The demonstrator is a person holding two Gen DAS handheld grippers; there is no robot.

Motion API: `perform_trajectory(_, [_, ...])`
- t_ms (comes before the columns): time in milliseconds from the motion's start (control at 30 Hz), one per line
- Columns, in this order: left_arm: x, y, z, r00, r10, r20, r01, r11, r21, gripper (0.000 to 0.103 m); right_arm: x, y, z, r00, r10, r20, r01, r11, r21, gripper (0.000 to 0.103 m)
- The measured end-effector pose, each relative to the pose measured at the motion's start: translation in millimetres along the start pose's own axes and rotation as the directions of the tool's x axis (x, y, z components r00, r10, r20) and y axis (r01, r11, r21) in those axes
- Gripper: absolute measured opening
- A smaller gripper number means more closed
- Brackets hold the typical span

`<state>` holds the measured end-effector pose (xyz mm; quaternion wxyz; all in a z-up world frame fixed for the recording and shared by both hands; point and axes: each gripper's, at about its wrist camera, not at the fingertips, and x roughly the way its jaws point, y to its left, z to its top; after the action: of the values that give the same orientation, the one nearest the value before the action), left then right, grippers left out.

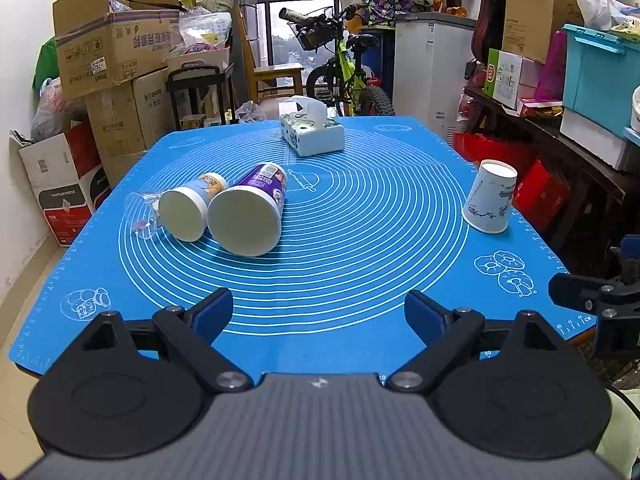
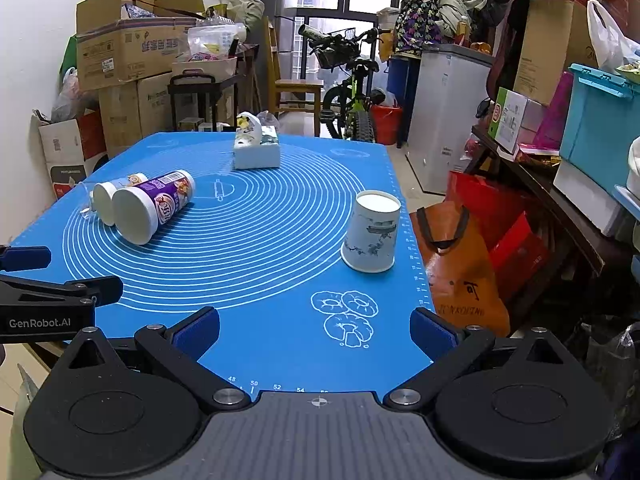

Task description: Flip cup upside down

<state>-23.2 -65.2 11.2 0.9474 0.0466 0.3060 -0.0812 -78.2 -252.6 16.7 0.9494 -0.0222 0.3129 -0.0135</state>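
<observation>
Both my claws, left claw [image 1: 319, 312] and right claw [image 2: 315, 330], hang released. The paper cup [image 2: 373, 231] sits near the surface's edge [image 2: 416, 264]; a clumsy nudge could knock it off.

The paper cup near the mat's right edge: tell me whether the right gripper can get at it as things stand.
Probably yes. The right gripper is open, and only bare blue mat lies between its fingers and the paper cup, which stands apart from the two lying canisters and the tissue box.
</observation>
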Motion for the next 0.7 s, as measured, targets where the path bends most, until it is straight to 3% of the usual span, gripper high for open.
perform_trajectory(700, [0.3, -0.4, 0.2, 1.000, 0.001, -0.001, -0.001, 1.000, 0.001, 0.092, 2.7, -2.8, -3.7, 1.000, -0.001, -0.012, 0.001, 1.000, 0.000, 0.101])
